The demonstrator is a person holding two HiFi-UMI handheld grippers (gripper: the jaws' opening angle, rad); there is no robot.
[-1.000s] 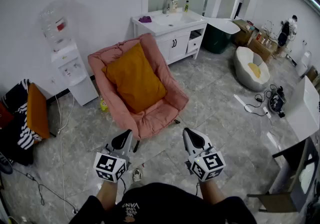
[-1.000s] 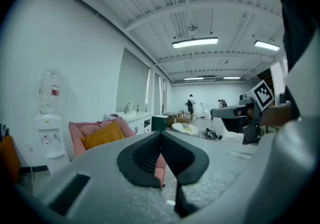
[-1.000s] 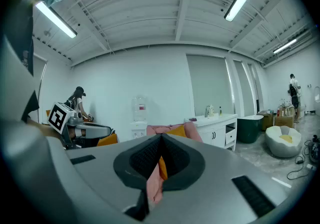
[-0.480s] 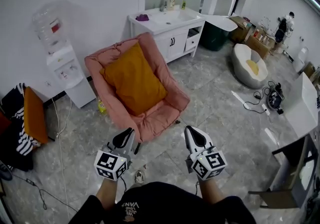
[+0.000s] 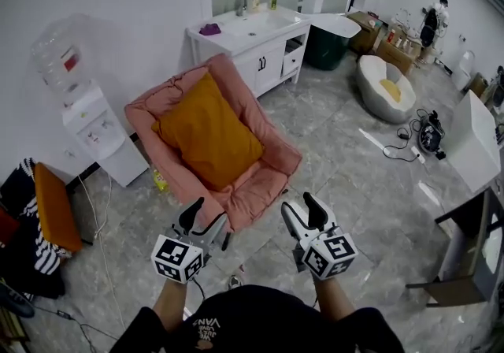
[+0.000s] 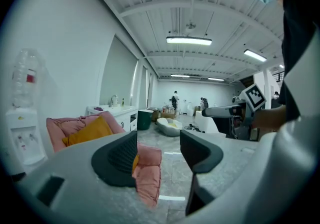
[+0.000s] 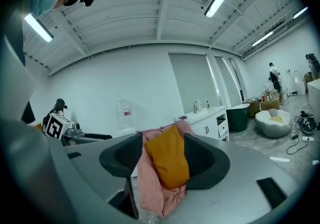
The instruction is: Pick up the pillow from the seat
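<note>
An orange pillow [image 5: 209, 135] leans upright on the seat of a pink padded chair [image 5: 268, 178] in the head view. My left gripper [image 5: 206, 217] and right gripper [image 5: 299, 208] hover over the floor just in front of the chair, clear of it. Both sets of jaws are opening, with nothing between them. In the left gripper view, the left gripper [image 6: 157, 150] points past the chair's front edge [image 6: 147, 168], and the pillow [image 6: 90, 130] lies to its left. In the right gripper view, the pillow [image 7: 167, 160] shows far off through the gap of the right gripper [image 7: 164, 158].
A water dispenser [image 5: 90, 127] stands left of the chair and a white sink cabinet [image 5: 248, 44] behind it. A white beanbag [image 5: 386, 91], floor cables [image 5: 429, 139] and a white table [image 5: 476, 150] are to the right. An orange cushion on striped cloth [image 5: 51, 209] lies at far left.
Both grippers' jaws have gone from shut to open. The view has shifted, so the chair now sits closer to the grippers.
</note>
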